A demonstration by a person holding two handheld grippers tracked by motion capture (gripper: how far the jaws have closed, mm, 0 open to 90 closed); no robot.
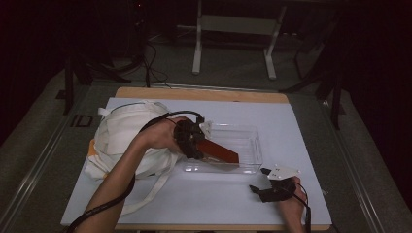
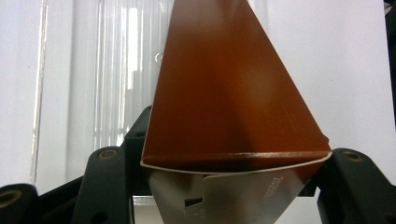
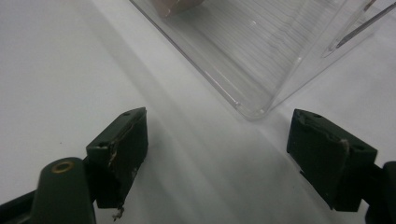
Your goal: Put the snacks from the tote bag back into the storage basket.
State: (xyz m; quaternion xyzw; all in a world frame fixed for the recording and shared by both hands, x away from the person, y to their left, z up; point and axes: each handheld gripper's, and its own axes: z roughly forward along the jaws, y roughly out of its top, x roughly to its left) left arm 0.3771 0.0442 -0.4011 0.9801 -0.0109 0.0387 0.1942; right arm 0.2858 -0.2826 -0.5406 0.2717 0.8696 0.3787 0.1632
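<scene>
The left gripper (image 1: 194, 141) was closed tight on a brown foil packet (image 1: 219, 151), pinching it at its sealed end so it would not slip. The packet pointed down and over into the clear plastic tray (image 1: 252, 132) — it looked like the tray was where it should go. Just behind the hand lay a white cloth bag (image 1: 121, 133), slumped on the white table (image 1: 291, 126). The right gripper (image 1: 269, 187) rested on the table near the tray's front corner, its jaws spread wide with nothing between them — maybe waiting there to steady the tray.
</scene>
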